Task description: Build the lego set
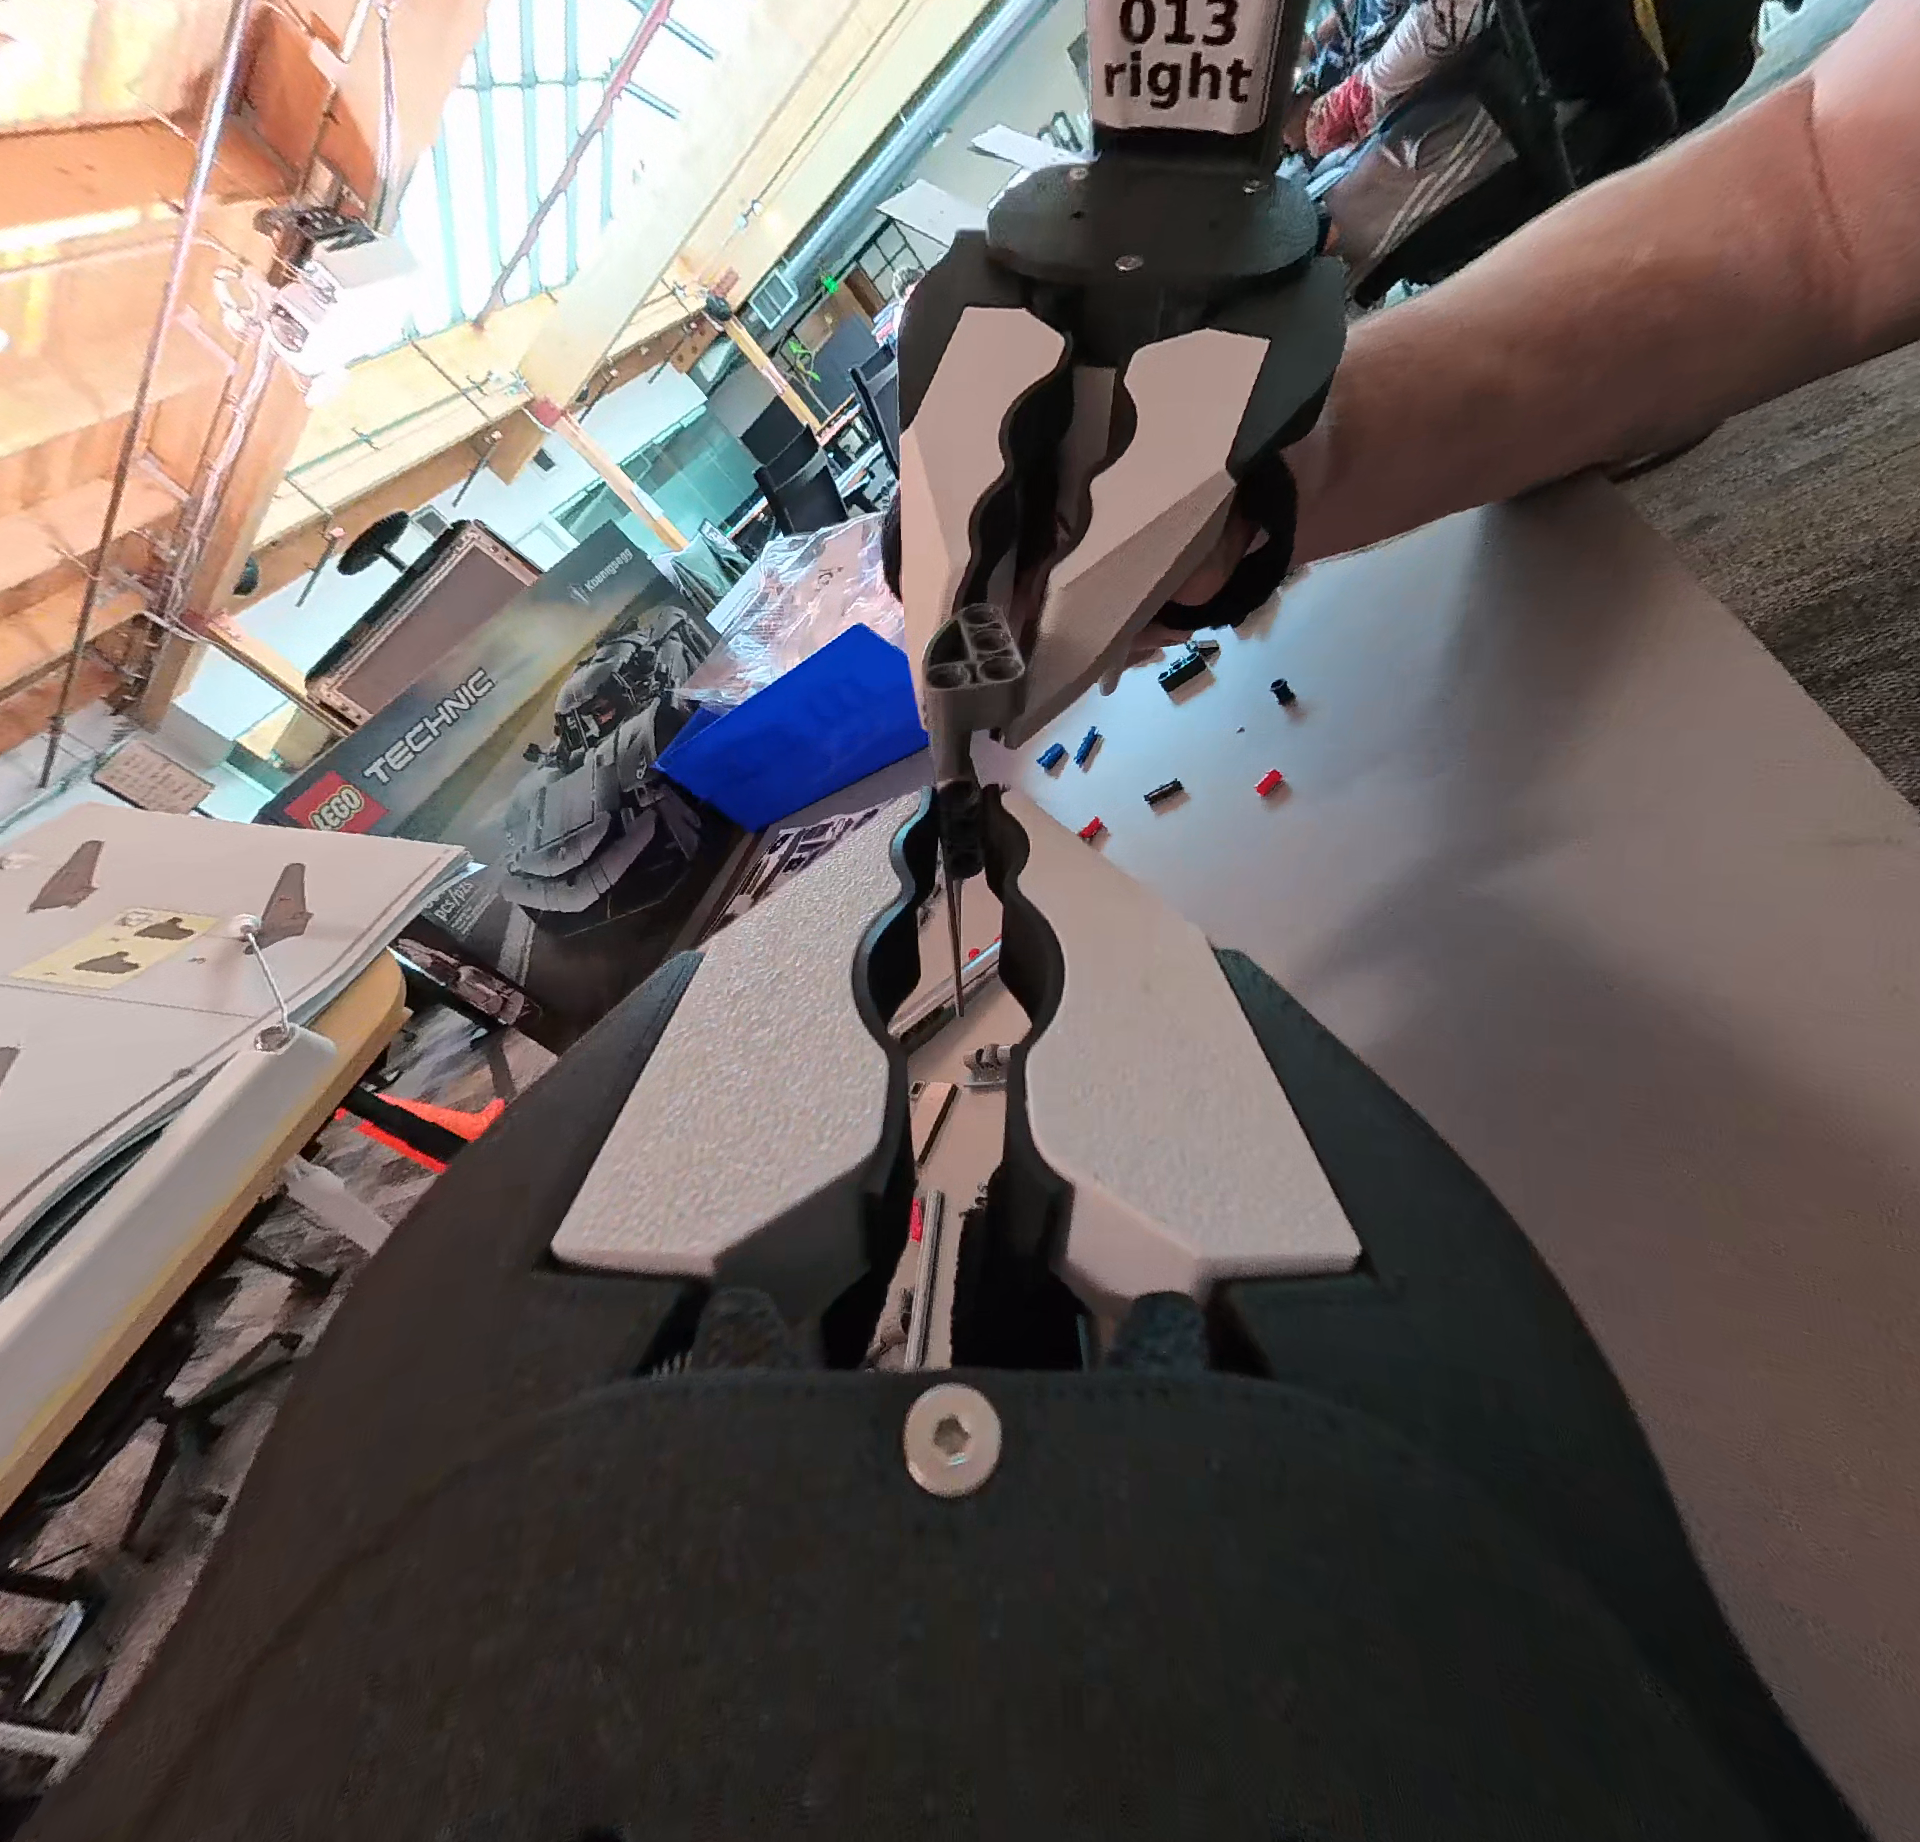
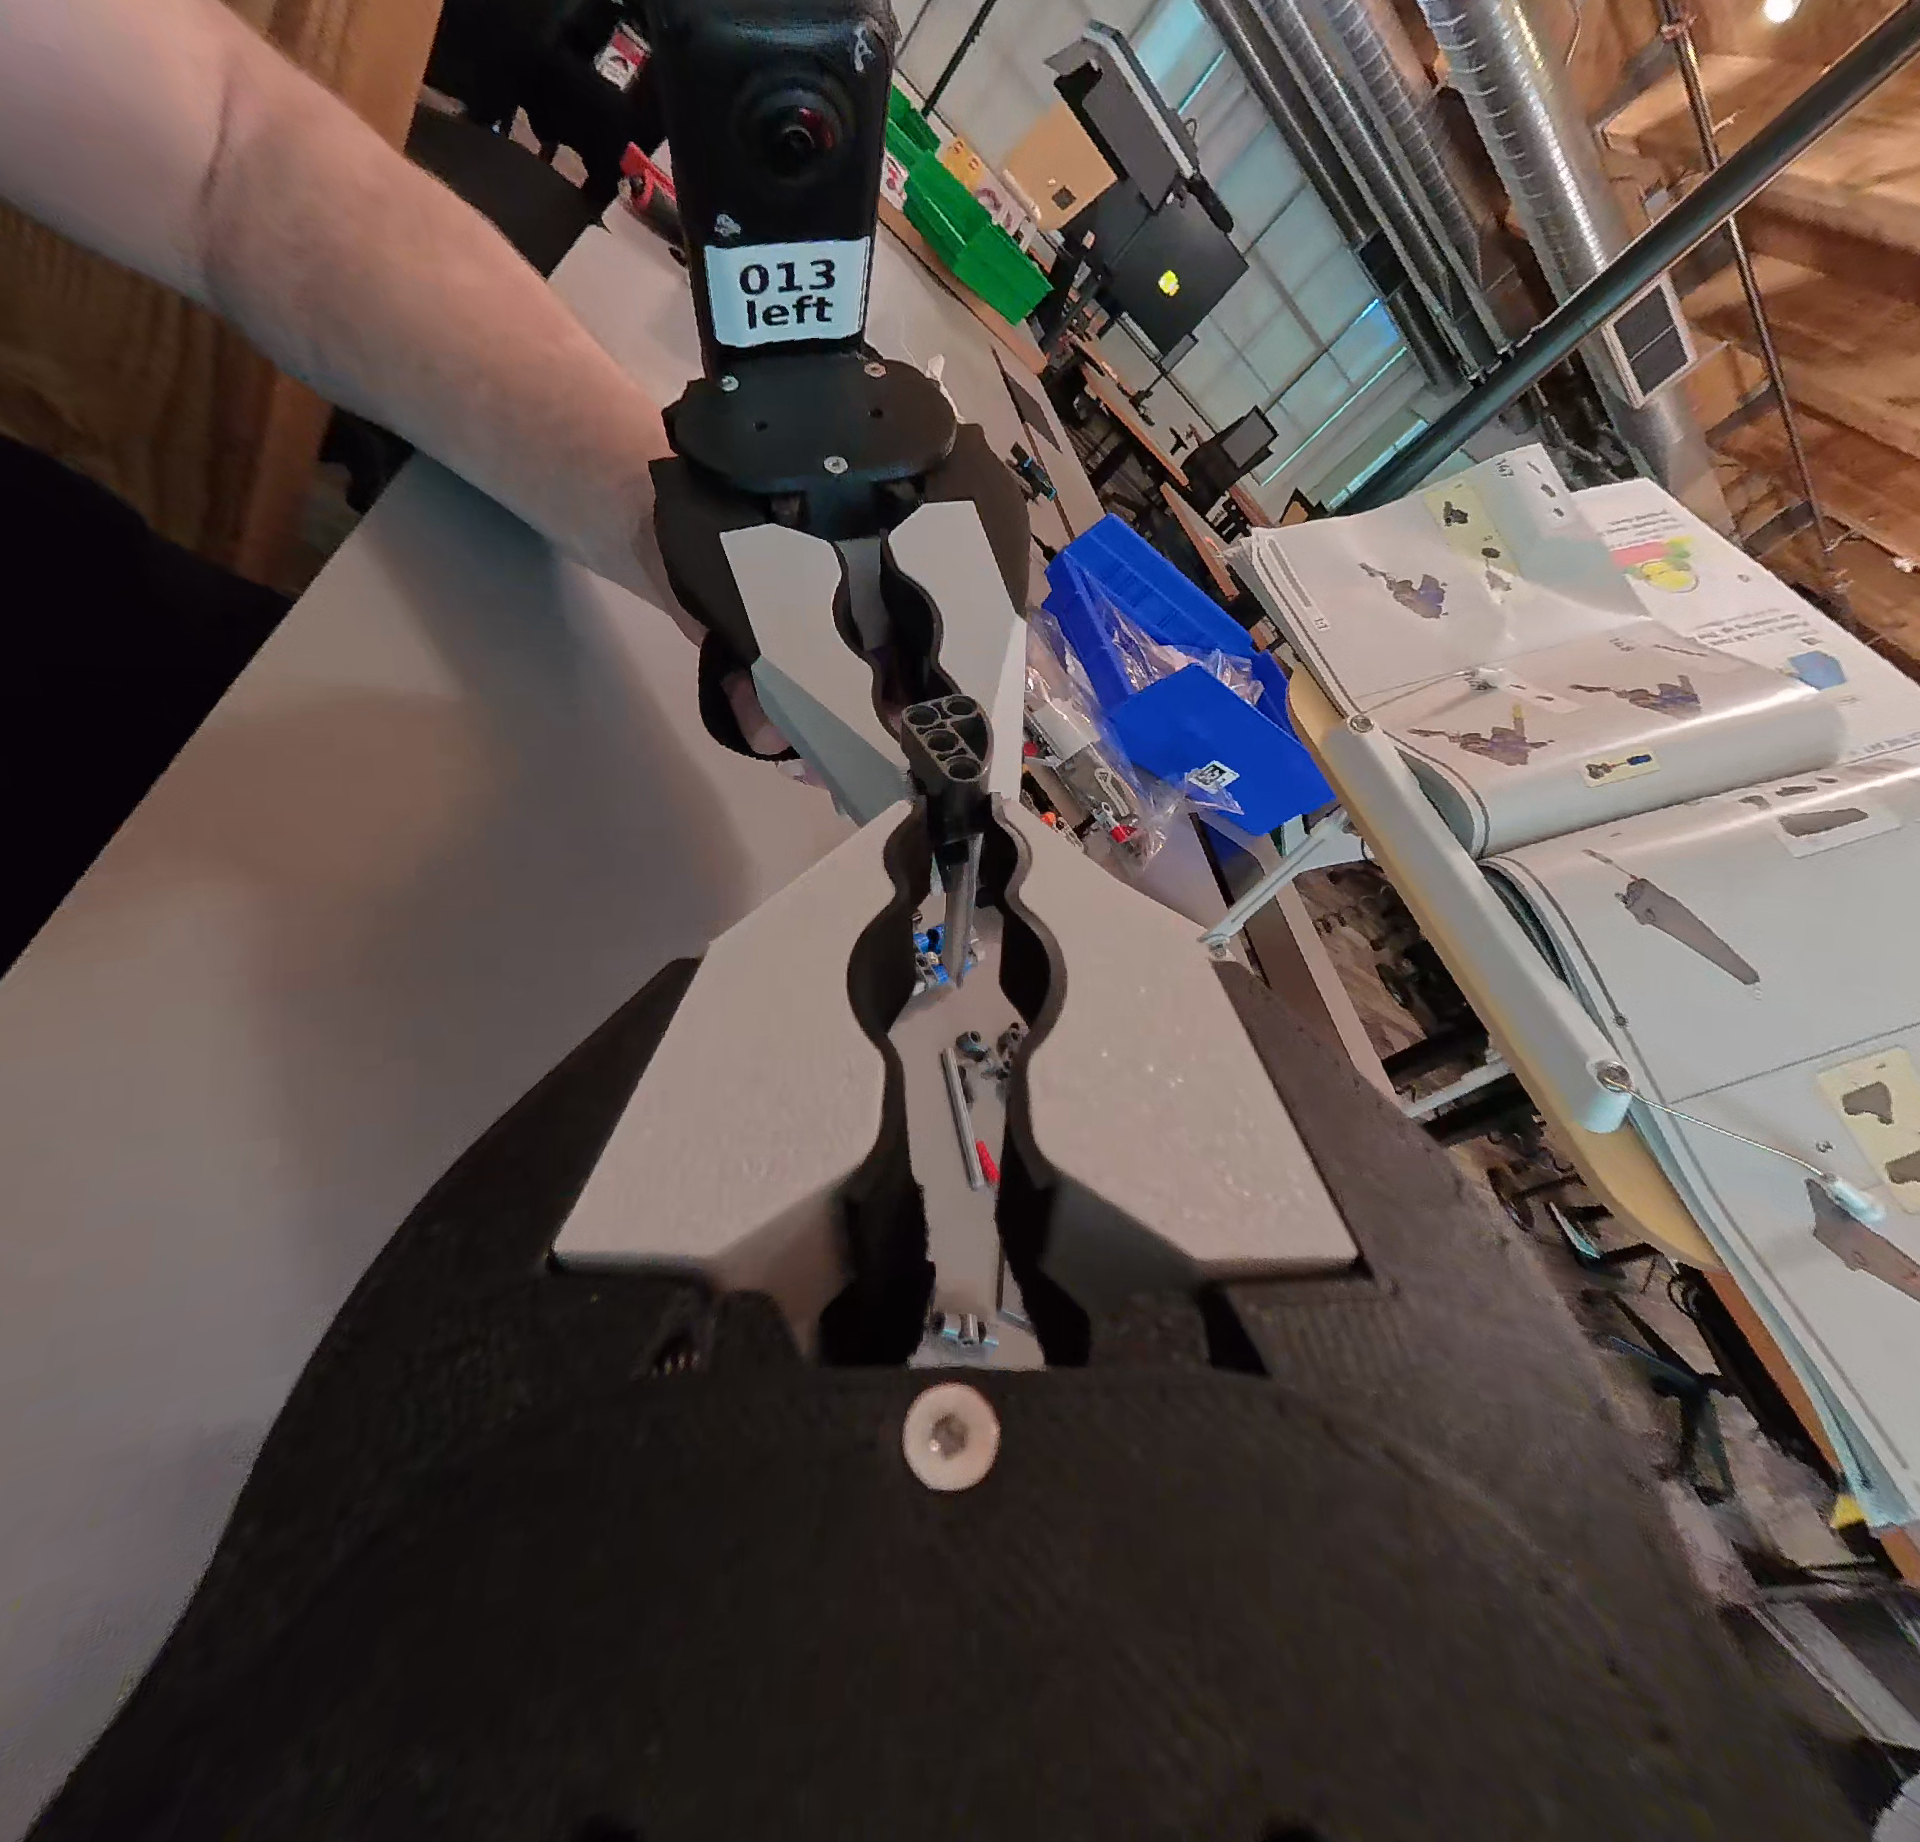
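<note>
An open paper instruction book (image 1: 208, 919) lies on the left. Next to it stands a dark cardboard lego box (image 1: 499, 753), then a blue plastic bin (image 1: 800, 722). In the middle, held up over the grey table (image 1: 1455, 909), the left gripper (image 1: 961, 805) and the right gripper (image 2: 956, 810) meet tip to tip. Both are squeezed tight on one small lego build (image 1: 975, 654): a grey beam with round holes, a black joiner and a thin grey rod. On the right, little red, blue and black lego pins (image 1: 1164, 793) lie loose on the table.
</note>
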